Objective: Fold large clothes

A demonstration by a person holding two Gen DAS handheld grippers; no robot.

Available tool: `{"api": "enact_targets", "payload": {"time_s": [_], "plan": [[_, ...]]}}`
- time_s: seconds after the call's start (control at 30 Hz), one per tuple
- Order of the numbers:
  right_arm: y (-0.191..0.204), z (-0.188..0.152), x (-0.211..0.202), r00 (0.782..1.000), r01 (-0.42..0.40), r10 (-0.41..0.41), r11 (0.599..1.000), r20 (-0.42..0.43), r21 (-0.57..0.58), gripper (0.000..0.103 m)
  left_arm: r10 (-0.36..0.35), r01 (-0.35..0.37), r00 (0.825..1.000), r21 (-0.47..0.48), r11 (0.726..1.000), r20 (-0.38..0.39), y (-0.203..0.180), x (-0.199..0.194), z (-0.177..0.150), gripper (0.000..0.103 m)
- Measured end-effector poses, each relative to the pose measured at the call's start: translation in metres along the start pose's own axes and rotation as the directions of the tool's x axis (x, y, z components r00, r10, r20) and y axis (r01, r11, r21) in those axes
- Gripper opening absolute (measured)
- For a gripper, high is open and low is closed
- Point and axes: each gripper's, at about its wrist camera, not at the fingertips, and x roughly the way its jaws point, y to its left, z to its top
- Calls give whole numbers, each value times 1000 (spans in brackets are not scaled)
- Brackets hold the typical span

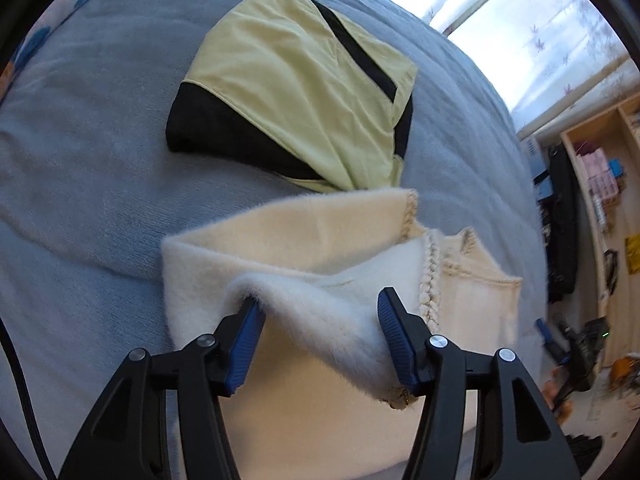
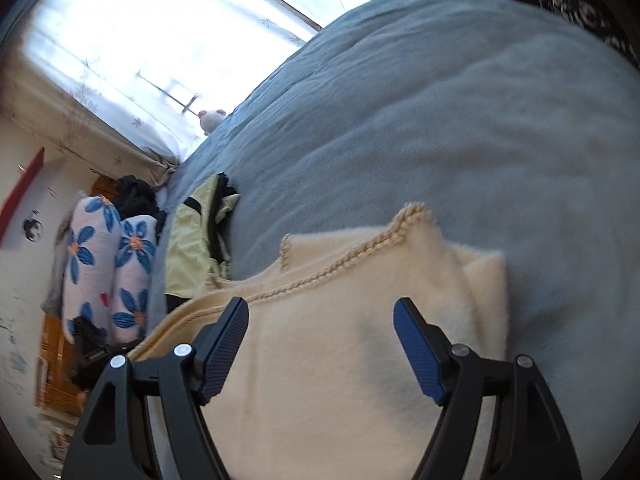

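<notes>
A cream fuzzy garment (image 1: pixel 300 232) with braided trim lies folded on the blue bed cover (image 1: pixel 80 160). My left gripper (image 1: pixel 320 300) stands open low over it. A raised fold of the cream fabric runs loosely from one blue pad to the other, and the pads do not squeeze it. In the right wrist view the same cream garment (image 2: pixel 320 360) fills the foreground, and my right gripper (image 2: pixel 322 304) is open just above it with nothing between its fingers. The braided edge runs just beyond the fingertips.
A folded yellow and black garment (image 1: pixel 296 92) lies further up the bed, seen again as the yellow garment (image 2: pixel 188 248). Floral pillows (image 2: pixel 108 272) sit at the bed's end beneath a bright window (image 2: pixel 140 40). A wooden shelf (image 1: pixel 600 168) and floor clutter lie beyond the bed's edge.
</notes>
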Motion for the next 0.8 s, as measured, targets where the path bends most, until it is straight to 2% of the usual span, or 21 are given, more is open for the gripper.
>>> {"api": "enact_targets", "payload": {"time_s": [0.07,0.2,0.27,0.33,0.47,0.53,0.63,0.73,0.8], "plan": [[-5,2,3,998,58,-58,998,16,-20,75,48,-48,999,17,999,13,-2,2,-1,56],[-18,4,14,990,140,-139,989,13,-39,75,-4,1,995,31,1000,102,-6,-18,3,58],[-22,5,21,985,171,-170,984,13,-54,75,-5,-6,988,70,998,155,-13,-26,6,76],[-26,6,29,981,196,-196,978,9,-70,75,25,-43,983,95,995,184,-17,-29,7,81],[-31,8,52,975,219,-222,971,-15,-95,75,121,-147,975,137,980,184,-15,-8,10,81],[-32,9,62,973,224,-228,969,-29,-108,75,199,-227,963,153,962,179,-8,13,13,81],[-32,9,75,974,215,-222,968,-40,-131,75,276,-297,951,156,942,139,7,45,18,79],[-29,7,84,971,227,-236,960,-41,-163,75,283,-298,953,158,941,108,18,70,21,75],[-30,6,90,969,233,-243,958,-43,-166,73,256,-274,958,157,949,125,20,76,21,74]]}}
